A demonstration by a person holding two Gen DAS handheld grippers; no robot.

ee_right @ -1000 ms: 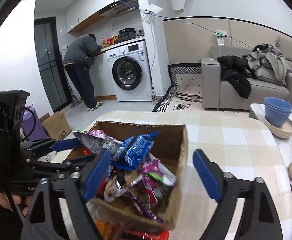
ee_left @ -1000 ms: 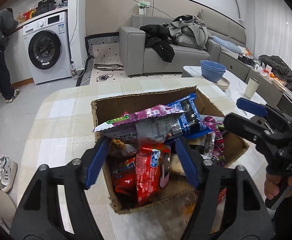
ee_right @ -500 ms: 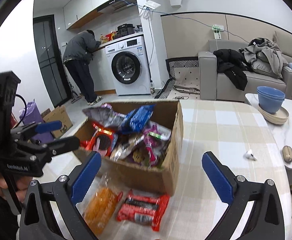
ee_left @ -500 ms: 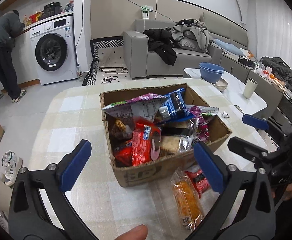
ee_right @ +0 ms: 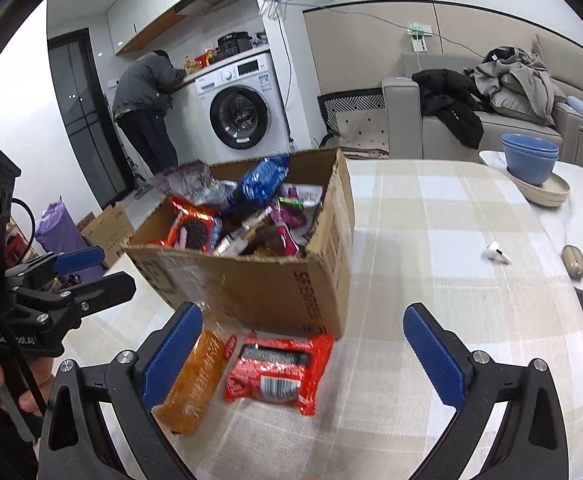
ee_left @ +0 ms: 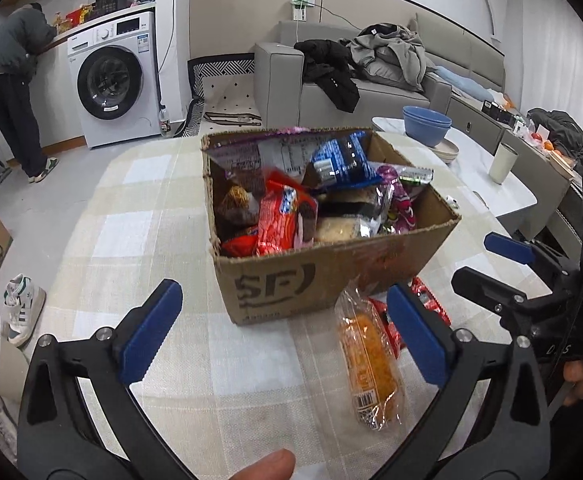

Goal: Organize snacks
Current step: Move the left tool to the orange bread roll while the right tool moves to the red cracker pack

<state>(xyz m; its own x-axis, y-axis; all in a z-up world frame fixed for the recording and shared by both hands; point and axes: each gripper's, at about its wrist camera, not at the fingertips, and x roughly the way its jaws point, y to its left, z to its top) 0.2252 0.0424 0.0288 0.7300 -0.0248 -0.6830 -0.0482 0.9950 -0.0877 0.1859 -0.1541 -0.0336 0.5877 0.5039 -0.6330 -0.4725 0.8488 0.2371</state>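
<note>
The counter point(ee_right: 431, 208) with its checked cloth carries a cardboard box point(ee_left: 331, 280) heaped with snack packets, and two packets lie loose on the cloth just beside the box's near wall: an orange packet point(ee_left: 369, 360) and a red packet point(ee_right: 279, 372), side by side and touching or nearly so. Both tools hang over this near strip with nothing between their fingers: the left gripper point(ee_left: 277, 338) has its fingers spread wide, and so does the right gripper point(ee_right: 305, 354).

The step in hand looks like picking up one loose packet to place it with the rest. The red one sits squarely between the right fingers, so it seems the easier first take. It is best to come down over its short width, close on the middle of the wrapper, and lift straight up, since slick film may slide.

The box wall stands close behind both packets, so the approach should come from the near side. Open cloth lies to the right, with only an earbud point(ee_right: 495, 252) well apart. The left gripper crowds the orange packet's side.
</note>
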